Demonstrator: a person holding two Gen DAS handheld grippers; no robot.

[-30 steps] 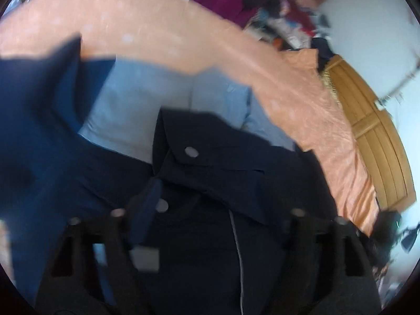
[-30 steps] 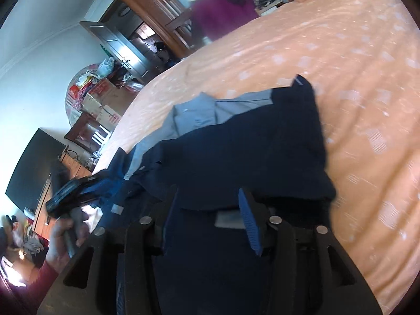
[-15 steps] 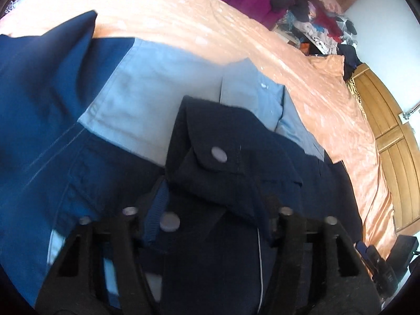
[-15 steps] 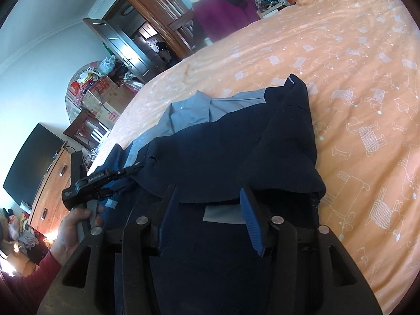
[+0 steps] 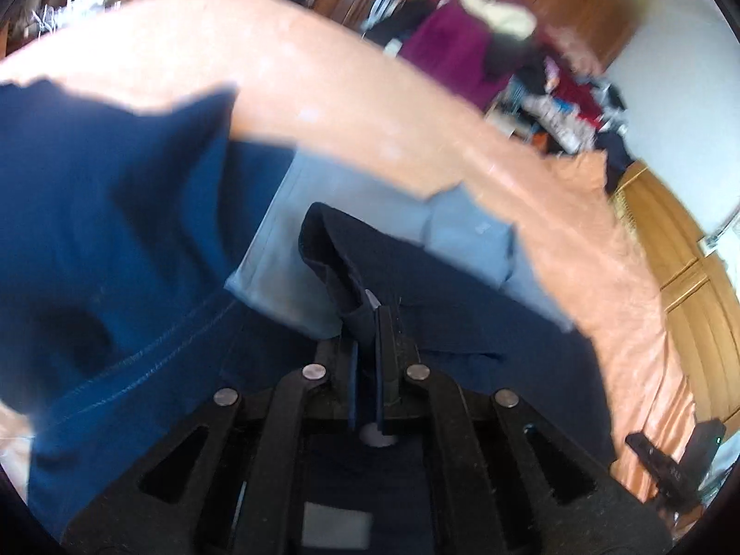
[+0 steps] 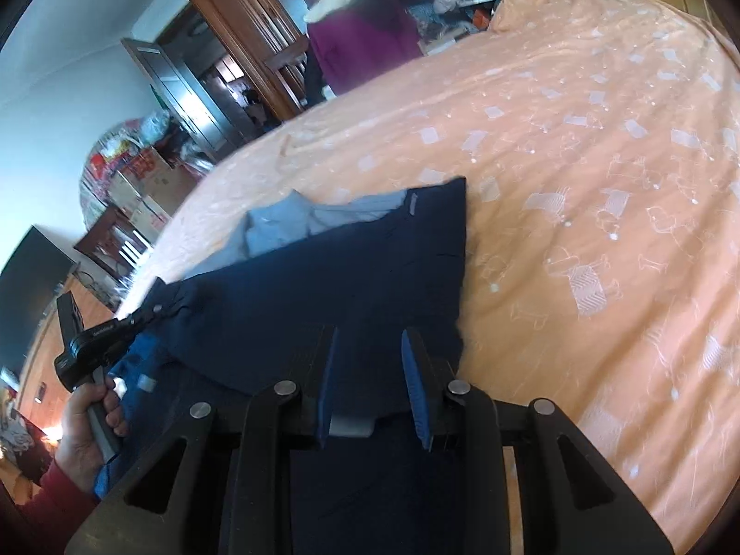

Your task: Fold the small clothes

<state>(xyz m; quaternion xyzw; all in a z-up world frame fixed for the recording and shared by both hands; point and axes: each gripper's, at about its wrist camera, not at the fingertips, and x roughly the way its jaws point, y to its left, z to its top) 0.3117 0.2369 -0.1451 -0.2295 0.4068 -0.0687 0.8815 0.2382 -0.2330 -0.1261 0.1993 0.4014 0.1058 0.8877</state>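
A dark navy jacket (image 5: 471,323) with a pale grey-blue panel (image 5: 360,203) lies spread on the orange bedspread (image 5: 323,83). My left gripper (image 5: 367,319) is shut on a raised fold of the navy cloth near its snap flap. The right wrist view shows that left gripper (image 6: 155,311) at the jacket's (image 6: 323,286) left edge, held by a hand (image 6: 83,430). My right gripper (image 6: 367,347) hovers over the jacket's near right part, its jaws closing. Navy cloth lies between and under its blue pads (image 6: 411,370), and a gap still shows.
The bedspread (image 6: 578,162) stretches wide to the right and beyond the jacket. A purple garment (image 6: 365,41) and heaped clothes sit past the bed's far edge, by a wooden wardrobe (image 6: 249,23). Boxes (image 6: 138,185) and a dark screen (image 6: 27,286) stand at left.
The left jaws have closed from wide apart onto the navy fold by the snap flap. The right jaws have narrowed over the cloth. Both grippers have shifted a little lower.
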